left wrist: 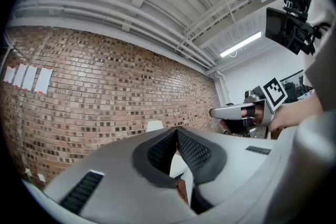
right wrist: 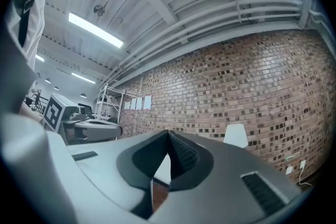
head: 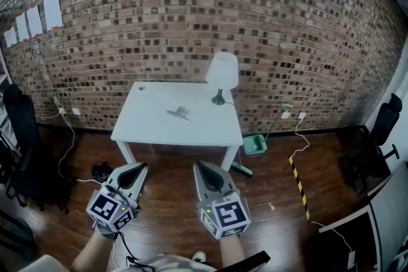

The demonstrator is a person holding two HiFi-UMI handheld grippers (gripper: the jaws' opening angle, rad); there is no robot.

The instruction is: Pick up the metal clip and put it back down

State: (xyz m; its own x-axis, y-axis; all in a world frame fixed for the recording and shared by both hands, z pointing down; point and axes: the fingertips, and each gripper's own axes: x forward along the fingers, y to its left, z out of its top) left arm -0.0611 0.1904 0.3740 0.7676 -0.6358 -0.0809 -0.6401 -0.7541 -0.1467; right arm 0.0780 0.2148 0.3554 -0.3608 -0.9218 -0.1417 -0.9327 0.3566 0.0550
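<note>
Brick wall (head: pixel 191 22) behind table (head: pixel 146 121); metal clip (head: pixel 180 114) tiny, shape unclear; left gripper (head: pixel 143 166), right gripper (head: pixel 197 164): fingers together, empty.

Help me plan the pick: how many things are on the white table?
2. A metal clip lies near the middle of the table; a white lamp stands at its back right corner. A small dark mark at the back left is too small to identify.

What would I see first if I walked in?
A big brick wall fills the back, a white table before it. On the table lies a metal clip, with a white lamp at the far right corner. Down low, the left gripper and right gripper point toward it, both shut.
</note>
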